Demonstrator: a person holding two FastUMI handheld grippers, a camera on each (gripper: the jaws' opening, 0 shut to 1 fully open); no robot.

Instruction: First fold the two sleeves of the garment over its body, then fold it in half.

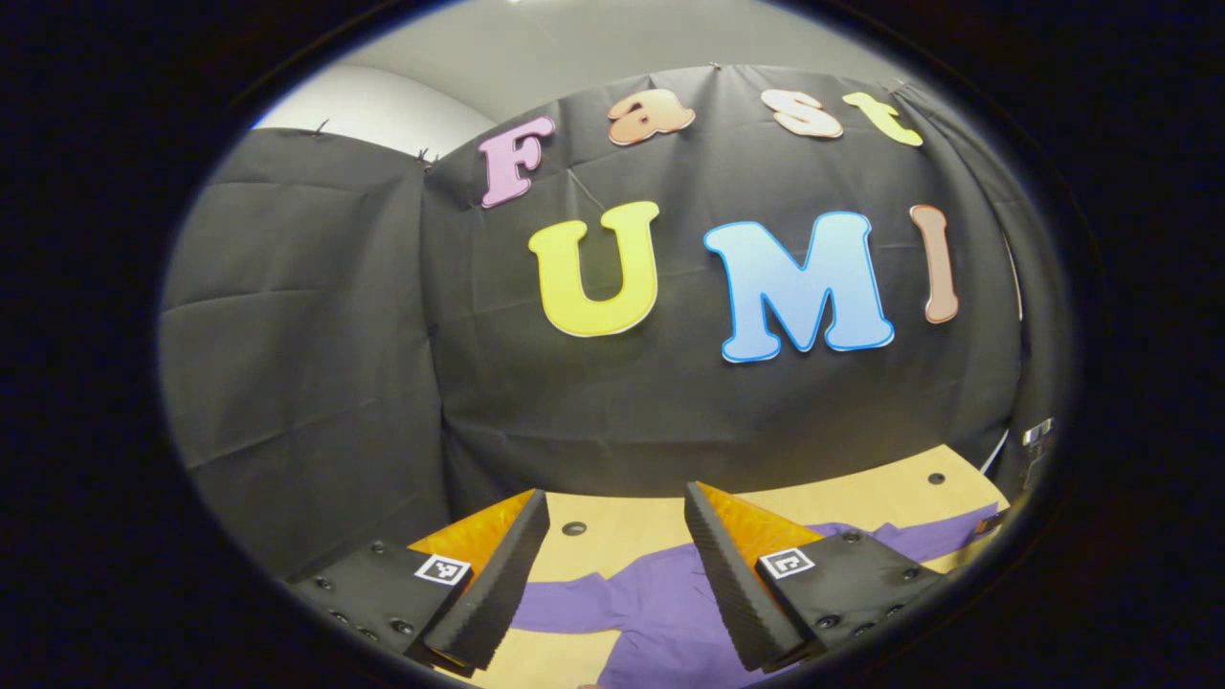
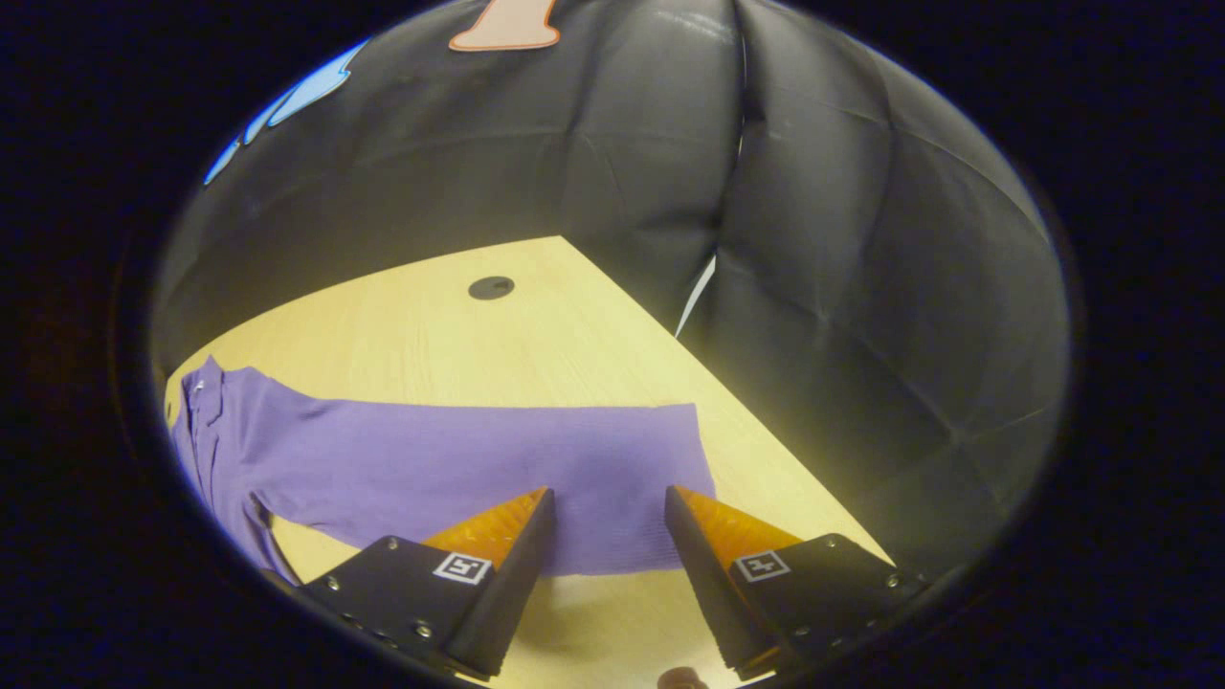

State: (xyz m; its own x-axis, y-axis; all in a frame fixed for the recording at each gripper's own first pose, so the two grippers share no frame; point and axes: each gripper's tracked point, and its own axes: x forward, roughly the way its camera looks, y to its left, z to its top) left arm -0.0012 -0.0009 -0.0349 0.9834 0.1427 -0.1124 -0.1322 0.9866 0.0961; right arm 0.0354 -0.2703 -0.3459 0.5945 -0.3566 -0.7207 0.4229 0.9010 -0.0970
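While both grippers hover over a pale wooden table (image 2: pixel 536 344), a purple garment (image 2: pixel 459 469) lies flat on it, unfolded.

Seen from the right gripper view, the right gripper (image 2: pixel 601 517) stands with its jaws wide apart and nothing between them. One sleeve (image 2: pixel 574 478) stretches out straight across the table, from the garment's body at 9 o'clock toward the gripper at 6 o'clock. The sleeve's cuff end lies just beyond and between the two fingertips; whether they touch the cloth cannot be told. A small dark round hole (image 2: pixel 491 287) sits in the tabletop at 12 o'clock from the sleeve, well apart from it.

Seen from the left gripper view, the left gripper (image 1: pixel 617 522) is likewise spread wide and holds nothing. It is tilted up toward the booth wall, so the table shows low, at 6 o'clock. The garment lies beneath and beyond the fingers, spreading from 6 o'clock out toward 4 o'clock, with purple cloth between the two fingers. Bare table shows past it.
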